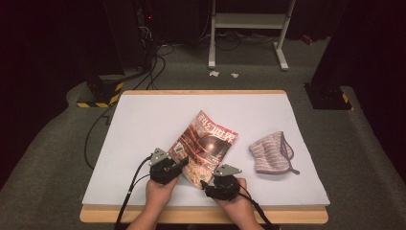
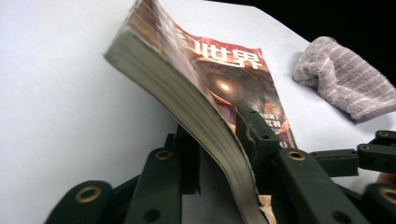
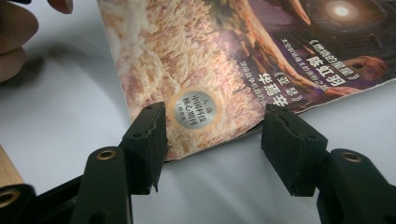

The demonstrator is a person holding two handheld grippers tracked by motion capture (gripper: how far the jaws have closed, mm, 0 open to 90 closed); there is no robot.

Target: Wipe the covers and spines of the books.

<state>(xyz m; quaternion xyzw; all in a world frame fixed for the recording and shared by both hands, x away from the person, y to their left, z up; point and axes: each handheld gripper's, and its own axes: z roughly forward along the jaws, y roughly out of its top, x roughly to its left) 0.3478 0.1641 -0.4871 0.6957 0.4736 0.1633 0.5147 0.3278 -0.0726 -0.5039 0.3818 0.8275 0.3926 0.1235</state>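
Observation:
A thick magazine (image 1: 206, 143) with a red-brown cover and Chinese title lies slanted in the middle of the white table. My left gripper (image 1: 181, 164) is shut on its left edge. In the left gripper view the page block (image 2: 187, 70) rises off the table between the two jaws of that gripper (image 2: 217, 126), one jaw on the cover and one beneath. My right gripper (image 1: 214, 178) sits at the magazine's near corner. In the right gripper view its jaws (image 3: 219, 140) stand open, one on each side of the corner (image 3: 196, 112), which bears a round silver sticker.
A striped grey-pink knitted cap (image 1: 270, 152) (image 2: 345, 77) lies to the right of the magazine. The white sheet (image 1: 143, 124) covers a wooden table whose front edge (image 1: 201, 215) runs under my forearms. A white metal stand (image 1: 249, 28) and cables are on the floor behind.

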